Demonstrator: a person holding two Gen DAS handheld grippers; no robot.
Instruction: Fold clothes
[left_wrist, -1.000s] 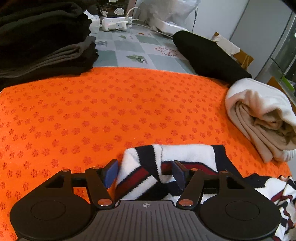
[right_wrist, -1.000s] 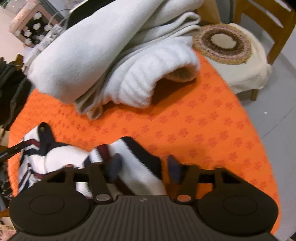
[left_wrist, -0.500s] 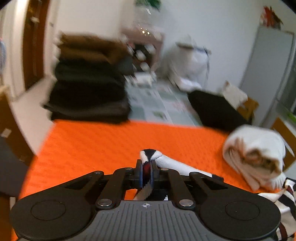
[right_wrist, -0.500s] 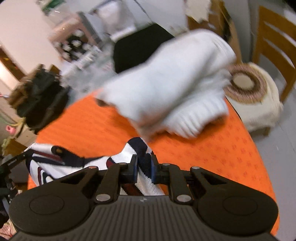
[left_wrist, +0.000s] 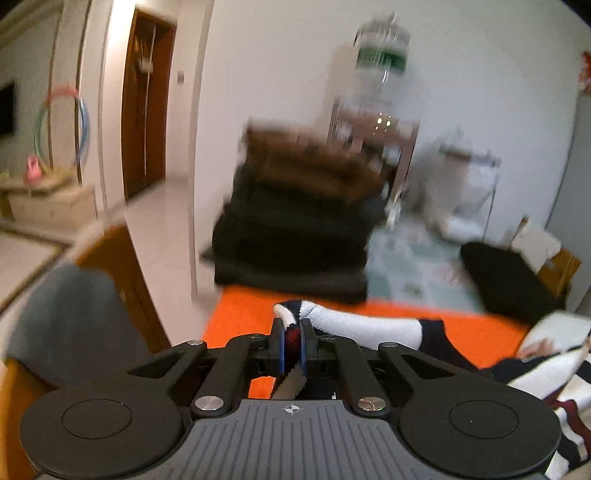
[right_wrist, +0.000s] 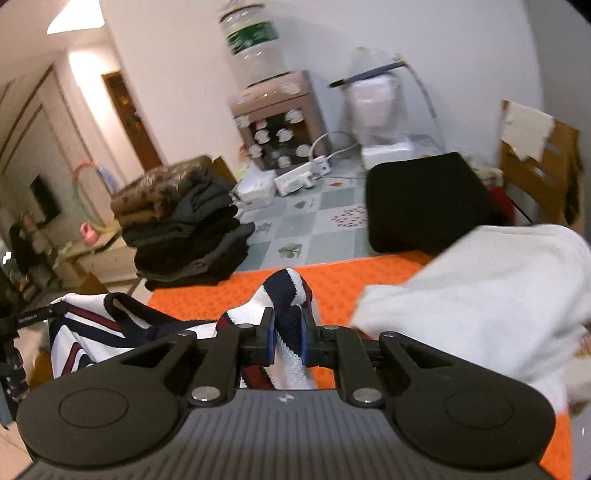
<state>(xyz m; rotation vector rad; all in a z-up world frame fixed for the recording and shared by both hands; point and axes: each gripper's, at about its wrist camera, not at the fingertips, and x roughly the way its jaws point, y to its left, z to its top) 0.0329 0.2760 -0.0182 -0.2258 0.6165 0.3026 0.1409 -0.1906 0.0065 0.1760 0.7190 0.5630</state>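
Observation:
A white, navy and dark-red striped knit sweater hangs lifted over the orange mat. My left gripper is shut on one edge of it, a fold sticking up past the pads. My right gripper is shut on another edge of the striped sweater, whose body sags away to the left above the orange mat. The lower part of the garment is hidden behind both gripper bodies.
A stack of folded dark clothes stands at the mat's far left. A rolled white garment lies at the right. A black cushion, a power strip and a water dispenser sit behind on the tiled tablecloth.
Both grippers went from open around the sweater's edges to shut on them, then rose and tilted up, lifting the sweater off the mat.

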